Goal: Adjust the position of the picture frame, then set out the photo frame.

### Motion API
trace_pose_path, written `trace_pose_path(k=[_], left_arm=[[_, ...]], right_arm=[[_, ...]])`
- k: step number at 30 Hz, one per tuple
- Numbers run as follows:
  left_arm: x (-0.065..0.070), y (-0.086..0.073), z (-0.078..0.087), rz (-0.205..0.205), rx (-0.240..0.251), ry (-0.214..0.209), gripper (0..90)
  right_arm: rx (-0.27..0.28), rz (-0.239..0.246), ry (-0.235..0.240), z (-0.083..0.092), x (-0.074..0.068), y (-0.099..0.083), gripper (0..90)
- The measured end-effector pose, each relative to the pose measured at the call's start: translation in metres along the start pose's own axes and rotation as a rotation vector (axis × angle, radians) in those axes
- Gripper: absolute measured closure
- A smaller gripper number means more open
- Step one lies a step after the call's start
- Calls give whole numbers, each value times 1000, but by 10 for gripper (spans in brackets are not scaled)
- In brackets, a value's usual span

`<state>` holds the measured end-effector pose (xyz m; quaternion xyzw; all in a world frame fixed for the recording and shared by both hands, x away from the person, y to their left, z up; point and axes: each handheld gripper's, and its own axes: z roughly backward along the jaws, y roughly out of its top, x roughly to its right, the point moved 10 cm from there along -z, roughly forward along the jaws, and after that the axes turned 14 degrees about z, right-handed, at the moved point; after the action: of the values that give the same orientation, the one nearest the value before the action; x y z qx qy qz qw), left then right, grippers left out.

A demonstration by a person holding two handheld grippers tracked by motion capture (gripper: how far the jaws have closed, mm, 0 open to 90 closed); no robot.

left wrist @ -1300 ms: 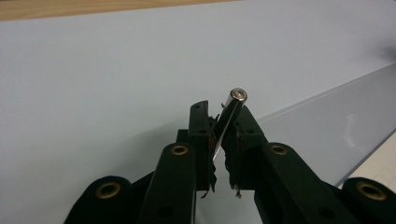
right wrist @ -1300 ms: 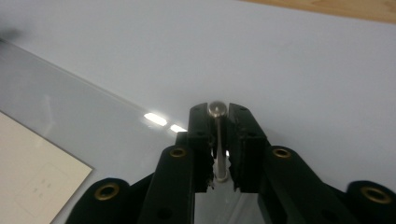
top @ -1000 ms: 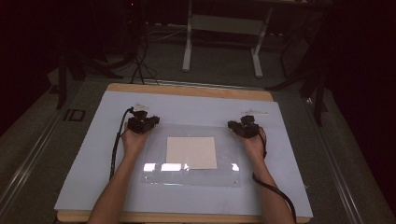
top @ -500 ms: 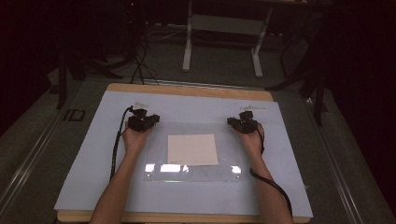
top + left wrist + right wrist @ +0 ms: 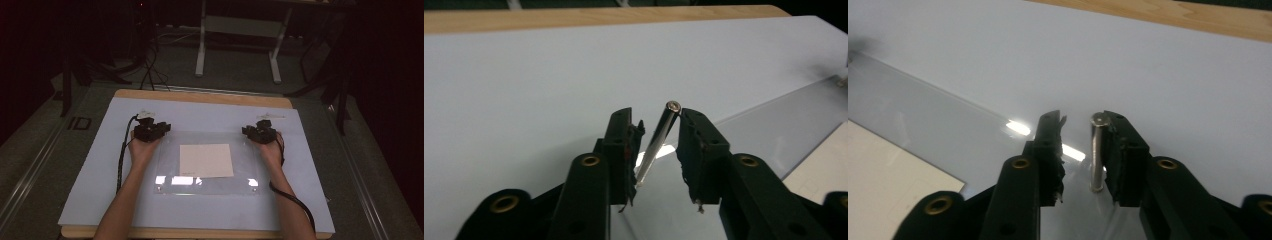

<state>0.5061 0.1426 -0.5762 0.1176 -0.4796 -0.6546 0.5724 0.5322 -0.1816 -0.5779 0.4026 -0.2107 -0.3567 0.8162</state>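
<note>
Standing between the parted jaws of each tool, a short silvery metal pin is rising from a far corner of the clear acrylic sheet, which is lying flat on the pale blue mat covering the wooden tabletop.

The left tool has just been opening: its pin is leaning with its head toward one jaw and its foot near the other, seemingly loose rather than pinched.

The right tool has just been opening too, and its pin is standing upright, lying against one jaw with a clear gap to the other, so released.

Both hands are resting low at the sheet's far corners, left hand and right hand well apart, with the square cream paper lying under the sheet between them.
</note>
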Motion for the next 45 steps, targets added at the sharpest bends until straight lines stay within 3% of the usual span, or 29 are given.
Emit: trace_pose_path(k=[4,9,16,19,27,30,39,45], left_arm=[[2,1,3,-26,12,-7,623],[2,3,5,-23,29,-27,609],[4,3,5,-39,28,-3,596],[4,4,5,-31,27,1,668],[1,4,6,-37,33,12,725],[2,3,6,-34,36,14,790],[4,3,5,-41,46,34,826],[3,2,4,-17,62,23,818]], right_arm=[[4,16,-26,2,-1,1,716],[8,2,-46,4,3,-1,782],[30,5,-59,9,5,3,784],[33,0,-59,10,5,5,773],[33,-2,-55,10,6,5,824],[34,1,-63,9,5,5,830],[40,-1,-65,9,5,5,836],[42,-4,-64,9,5,4,838]])
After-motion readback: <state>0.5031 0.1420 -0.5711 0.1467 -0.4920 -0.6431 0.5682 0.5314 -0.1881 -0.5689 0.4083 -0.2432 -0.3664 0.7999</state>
